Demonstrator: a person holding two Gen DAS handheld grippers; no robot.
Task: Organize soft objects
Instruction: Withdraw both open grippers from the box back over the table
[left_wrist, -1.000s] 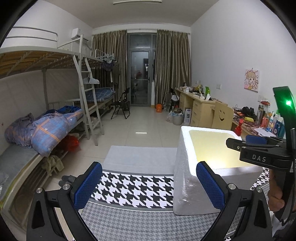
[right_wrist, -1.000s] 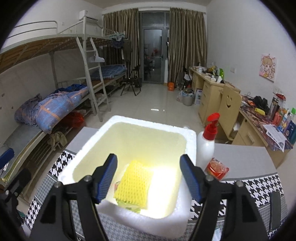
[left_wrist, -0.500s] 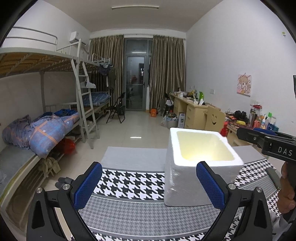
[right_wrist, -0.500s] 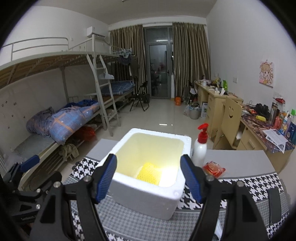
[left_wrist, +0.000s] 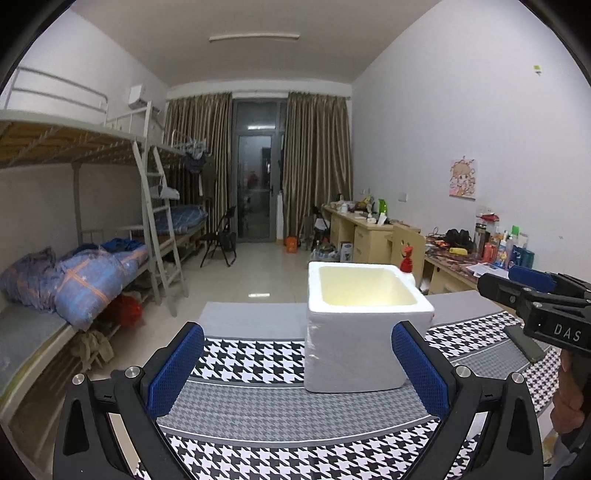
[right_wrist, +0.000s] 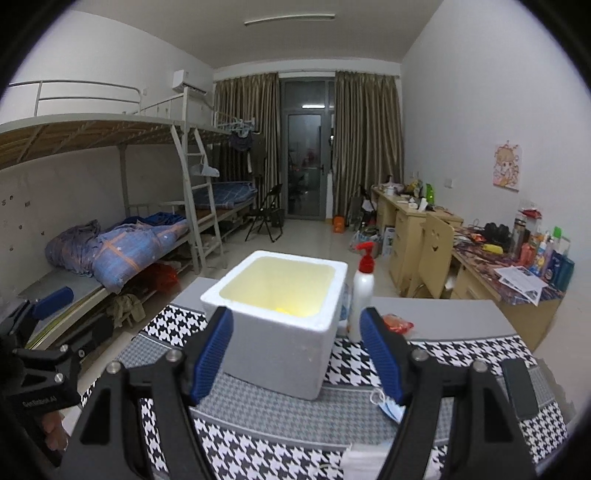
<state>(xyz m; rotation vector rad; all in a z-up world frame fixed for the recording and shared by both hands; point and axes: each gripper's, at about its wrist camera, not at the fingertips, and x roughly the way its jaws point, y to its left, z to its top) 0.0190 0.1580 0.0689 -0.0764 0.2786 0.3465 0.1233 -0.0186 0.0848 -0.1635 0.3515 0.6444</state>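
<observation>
The left tongs hover level above the bench with its black-and-white houndstooth cloth, their two blue-padded fingers spread wide apart and holding nothing; in the right wrist view they appear at the far left edge, partly cut off. Ahead of them, slightly right of centre, one white foam box stands upright on the cloth, open at the top. From this low angle its bottom is hidden. The right wrist view looks down a little more steeply, and a sliver of one yellow soft object shows inside the box; its shape is hard to make out. The right tongs are also held level and gaping, empty, their pads framing the box's near side without touching it. Just right of the box stands one white pump bottle with a red top, with one red packet beside it. Under the right finger lies a pale blue face mask, mostly covered. One dark flat rectangular object lies at the far right.
</observation>
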